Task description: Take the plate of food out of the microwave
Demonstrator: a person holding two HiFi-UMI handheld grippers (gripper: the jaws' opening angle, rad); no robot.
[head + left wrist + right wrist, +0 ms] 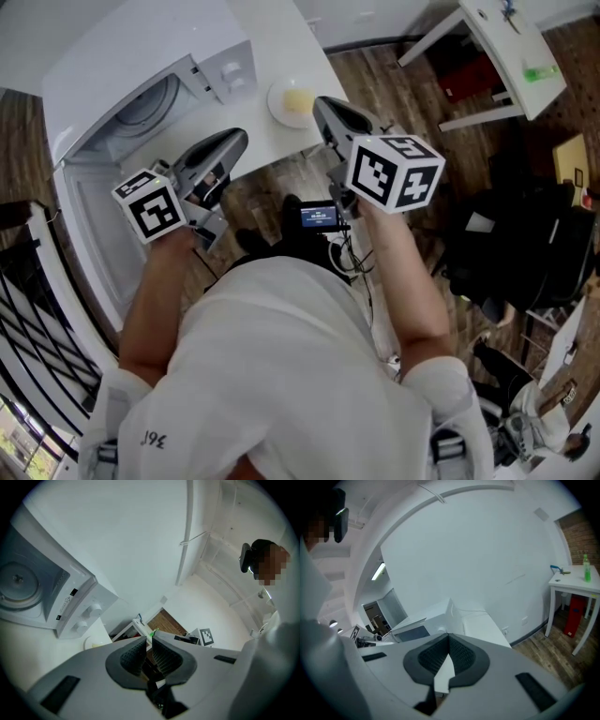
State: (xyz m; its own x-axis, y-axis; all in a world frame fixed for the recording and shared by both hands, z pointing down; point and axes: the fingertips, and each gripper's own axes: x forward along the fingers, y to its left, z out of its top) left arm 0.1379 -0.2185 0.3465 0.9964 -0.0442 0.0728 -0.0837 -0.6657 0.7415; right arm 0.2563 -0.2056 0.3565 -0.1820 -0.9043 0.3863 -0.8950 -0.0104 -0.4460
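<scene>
The plate of food (292, 100) is found on the table (281, 37) beside the microwave (141, 56), outside the cavity. The right gripper (321, 103) is closed and empty; the left gripper (240, 137) is slightly parted, empty. Both should be drawn clear without brushing the plate.

**Around the room: furniture, floor and clutter**

A white side table (511, 42) stands on the wood floor (375, 84) against the white wall (478, 550). A green bottle (536, 72) stands upright on its top, with a small blue item (555, 567) nearer the wall, and a red thing (467, 77) sits beneath it. A white counter (272, 37) runs along the same wall. Well apart from the side table lies a dark heap (525, 244) — bags or a chair, hard to tell. A small lit screen (319, 217) glows above the floor, and a black railing (37, 337) crosses the lower left corner.
</scene>
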